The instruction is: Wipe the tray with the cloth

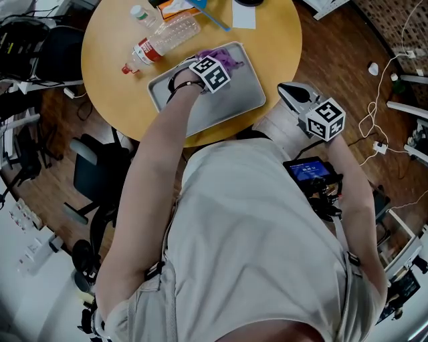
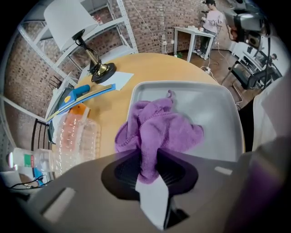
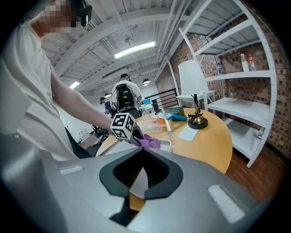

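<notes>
A grey tray (image 1: 231, 100) lies on the round wooden table (image 1: 120, 87). A crumpled purple cloth (image 1: 227, 56) rests on the tray's far end. My left gripper (image 1: 218, 61) is over the tray, and its jaws are shut on a fold of the cloth (image 2: 159, 129), pinching it at the fingertips (image 2: 148, 157). The tray floor (image 2: 213, 113) past the cloth is bare. My right gripper (image 1: 293, 91) hangs off the table's near right edge, close to my body, shut with nothing between its jaws (image 3: 143, 172). From there I see the tray (image 3: 166, 144) and the cloth (image 3: 151, 142).
A clear plastic bottle (image 1: 164, 40) lies left of the tray. A blue tool (image 1: 214, 17), a white paper (image 1: 244, 15) and a lamp (image 2: 91, 45) stand at the far side. A black chair (image 1: 93, 174) is at the left. White shelves (image 3: 236, 104) stand at the right.
</notes>
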The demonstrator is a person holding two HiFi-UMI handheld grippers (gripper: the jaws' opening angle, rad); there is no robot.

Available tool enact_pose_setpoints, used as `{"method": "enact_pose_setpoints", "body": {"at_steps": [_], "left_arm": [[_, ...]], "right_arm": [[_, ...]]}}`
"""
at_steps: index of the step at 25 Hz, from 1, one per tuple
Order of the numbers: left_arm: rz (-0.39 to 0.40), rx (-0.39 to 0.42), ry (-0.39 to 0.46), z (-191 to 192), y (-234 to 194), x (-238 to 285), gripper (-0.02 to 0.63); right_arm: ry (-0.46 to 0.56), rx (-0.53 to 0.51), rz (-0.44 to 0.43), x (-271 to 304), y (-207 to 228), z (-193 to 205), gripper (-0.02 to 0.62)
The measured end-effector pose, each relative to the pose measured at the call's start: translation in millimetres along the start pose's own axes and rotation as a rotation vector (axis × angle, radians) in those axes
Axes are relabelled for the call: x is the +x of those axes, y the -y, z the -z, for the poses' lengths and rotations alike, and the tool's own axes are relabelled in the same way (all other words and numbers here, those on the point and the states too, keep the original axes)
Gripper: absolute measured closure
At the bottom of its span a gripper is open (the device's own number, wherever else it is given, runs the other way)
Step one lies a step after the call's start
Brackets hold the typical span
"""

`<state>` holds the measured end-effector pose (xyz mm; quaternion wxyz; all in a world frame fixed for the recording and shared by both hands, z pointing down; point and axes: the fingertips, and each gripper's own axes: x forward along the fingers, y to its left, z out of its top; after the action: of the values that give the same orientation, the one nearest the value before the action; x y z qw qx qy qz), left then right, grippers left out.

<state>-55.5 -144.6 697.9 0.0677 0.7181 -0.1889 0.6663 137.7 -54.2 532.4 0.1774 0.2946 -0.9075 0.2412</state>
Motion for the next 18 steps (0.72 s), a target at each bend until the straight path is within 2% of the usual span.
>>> {"method": "enact_pose_setpoints", "body": {"at_steps": [10,18], "left_arm": [[0.004,0.038,0.033,-41.1,5.6,2.8,0.506],[0.01,0.002,0.032,-62.4,2.4,3.3,0.506]], "right_arm": [[0.001,0.02,0.019,-4.2,8.7,5.9,0.592],[0.009,0.046,0.037,-13.6,16.6,14.7,0.592]]}}
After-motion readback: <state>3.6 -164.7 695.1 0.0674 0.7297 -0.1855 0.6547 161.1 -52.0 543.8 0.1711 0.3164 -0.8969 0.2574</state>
